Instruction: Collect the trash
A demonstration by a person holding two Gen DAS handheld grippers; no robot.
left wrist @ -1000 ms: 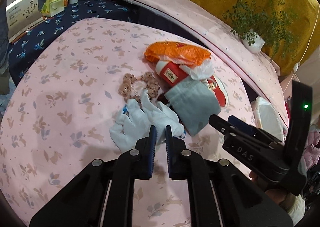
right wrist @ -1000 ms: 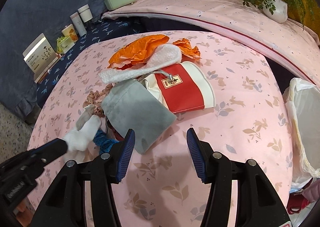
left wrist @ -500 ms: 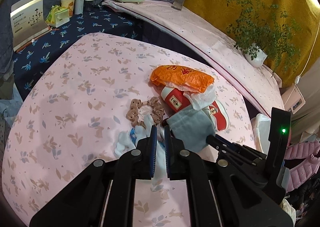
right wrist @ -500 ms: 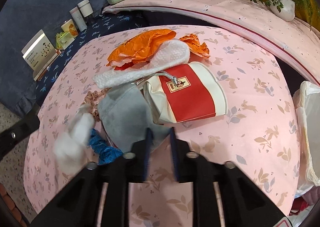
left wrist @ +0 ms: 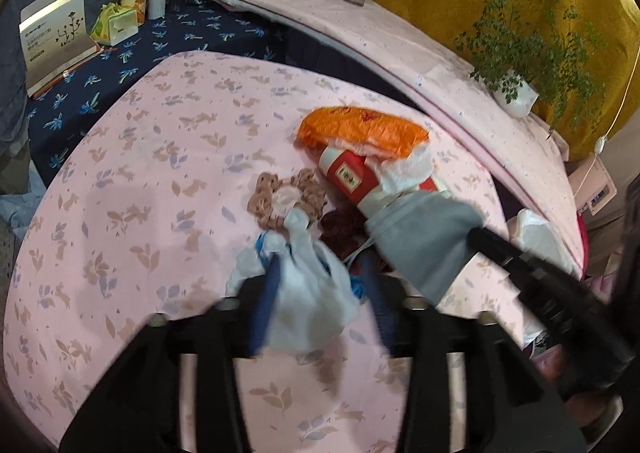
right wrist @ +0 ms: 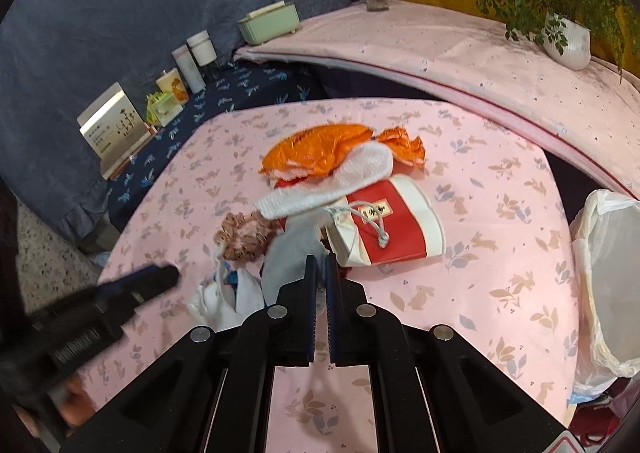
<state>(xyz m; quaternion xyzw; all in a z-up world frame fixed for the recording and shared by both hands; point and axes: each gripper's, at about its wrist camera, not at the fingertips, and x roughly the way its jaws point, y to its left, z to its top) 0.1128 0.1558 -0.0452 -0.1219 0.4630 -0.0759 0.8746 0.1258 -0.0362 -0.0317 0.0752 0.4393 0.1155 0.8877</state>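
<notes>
Here the right gripper point(right wrist: 319, 277), jaws clamped on the soft grey drawstring pouch point(left wrist: 424, 237), may drag neighbouring clutter, while the left gripper point(left wrist: 320, 289), jaws opening, lets the crumpled white tissue point(left wrist: 308, 293) fall.

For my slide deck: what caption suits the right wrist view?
Right gripper shut on the grey fabric drawstring pouch, lifting it beside the red-and-cream pouch on the pink floral tablecloth.
</notes>
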